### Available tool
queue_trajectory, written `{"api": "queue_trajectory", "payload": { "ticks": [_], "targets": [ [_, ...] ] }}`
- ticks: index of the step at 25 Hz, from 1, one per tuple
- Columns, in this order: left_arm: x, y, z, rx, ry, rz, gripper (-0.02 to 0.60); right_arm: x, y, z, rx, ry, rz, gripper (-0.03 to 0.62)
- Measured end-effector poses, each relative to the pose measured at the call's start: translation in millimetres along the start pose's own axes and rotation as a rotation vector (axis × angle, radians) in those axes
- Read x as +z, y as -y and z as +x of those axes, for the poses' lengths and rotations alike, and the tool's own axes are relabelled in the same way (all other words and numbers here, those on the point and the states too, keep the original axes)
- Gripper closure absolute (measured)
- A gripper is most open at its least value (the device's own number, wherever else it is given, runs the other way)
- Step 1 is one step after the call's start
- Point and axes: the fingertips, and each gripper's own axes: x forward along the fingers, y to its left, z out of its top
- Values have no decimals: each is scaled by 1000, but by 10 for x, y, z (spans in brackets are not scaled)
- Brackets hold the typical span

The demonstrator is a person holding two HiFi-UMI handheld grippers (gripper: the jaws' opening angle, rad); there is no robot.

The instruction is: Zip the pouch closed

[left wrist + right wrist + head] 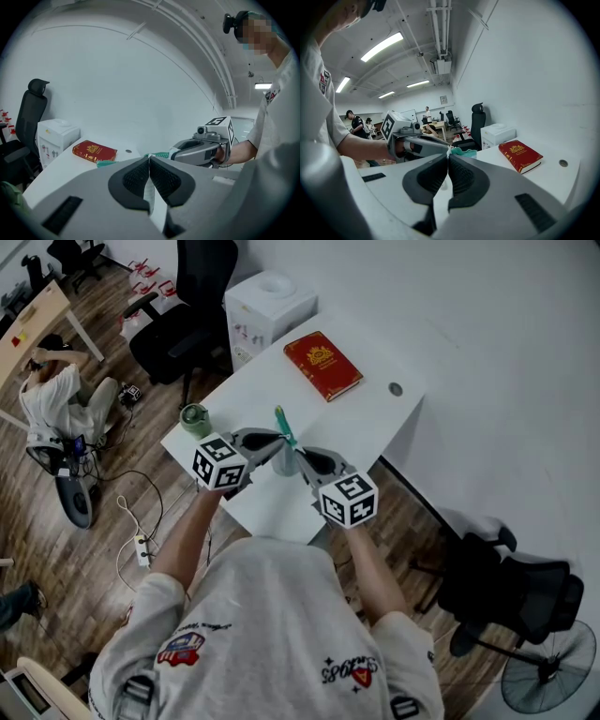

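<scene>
The left tongs (149, 161) and right tongs (448, 157) both pinch the pouch (285, 465) above the tabletop (375, 427). Ideally the left holds the fabric taut while the right draws the teal zip (281, 424) straight.

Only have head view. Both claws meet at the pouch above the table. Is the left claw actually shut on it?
Observer: Yes. In the left gripper view the left claw is shut, with a pale strip of the pouch pinched in it.
Operator: Right one?
Observer: In the right gripper view the right claw is shut on the pouch too, with the teal zip edge just past its tips.
Operator: Anyone standing nearby?
Observer: Not close. The right gripper view shows people standing far back in the room.
</scene>
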Motion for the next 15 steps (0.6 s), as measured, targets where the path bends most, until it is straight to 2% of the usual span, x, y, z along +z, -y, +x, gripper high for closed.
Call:
{"api": "queue_trajectory", "payload": {
  "ticks": [11,15],
  "targets": [
    [-65,-37,44,11,-5,-20,575,-47,5,-7,4,-4,11,582],
    [-56,-29,56,11,-16,-5,575,-43,9,-41,11,2,15,582]
  ]
}}
